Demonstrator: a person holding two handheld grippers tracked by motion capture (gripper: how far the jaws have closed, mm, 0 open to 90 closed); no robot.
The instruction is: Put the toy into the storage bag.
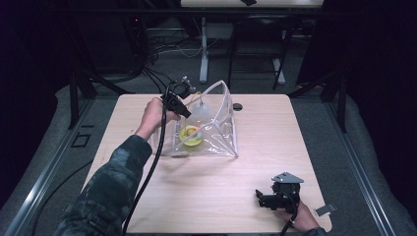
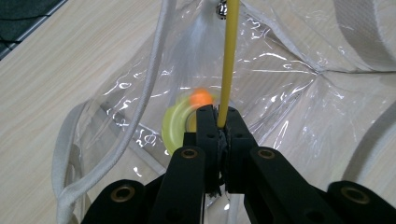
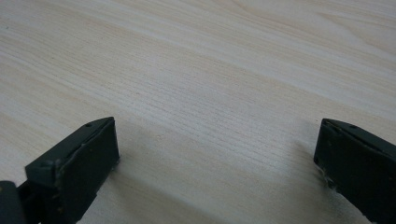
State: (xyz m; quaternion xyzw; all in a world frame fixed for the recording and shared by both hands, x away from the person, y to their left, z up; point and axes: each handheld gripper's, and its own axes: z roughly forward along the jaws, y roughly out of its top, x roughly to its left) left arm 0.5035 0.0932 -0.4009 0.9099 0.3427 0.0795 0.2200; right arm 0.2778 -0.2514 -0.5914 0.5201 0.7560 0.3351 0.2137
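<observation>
A clear plastic bag [image 1: 216, 125] with white edging stands on the table, its top held up. Inside it lie a yellow-green ring [image 1: 191, 136] and a small orange ball [image 1: 193, 129]. My left gripper [image 1: 187, 112] is over the bag's left side, shut on a thin yellow cord [image 2: 229, 60] that runs up to a small metal pull. The ring [image 2: 173, 126] and the ball [image 2: 201, 97] appear blurred through the plastic just beyond the jaws. My right gripper [image 1: 259, 195] rests low at the table's front right, open, with bare wood between its jaws [image 3: 215, 154].
The wooden table [image 1: 255, 147] has a small dark hole [image 1: 238, 106] behind the bag. A small metal clip [image 1: 324, 210] lies near the front right corner. A white strap [image 2: 144, 93] of the bag curves down the left of the left gripper view.
</observation>
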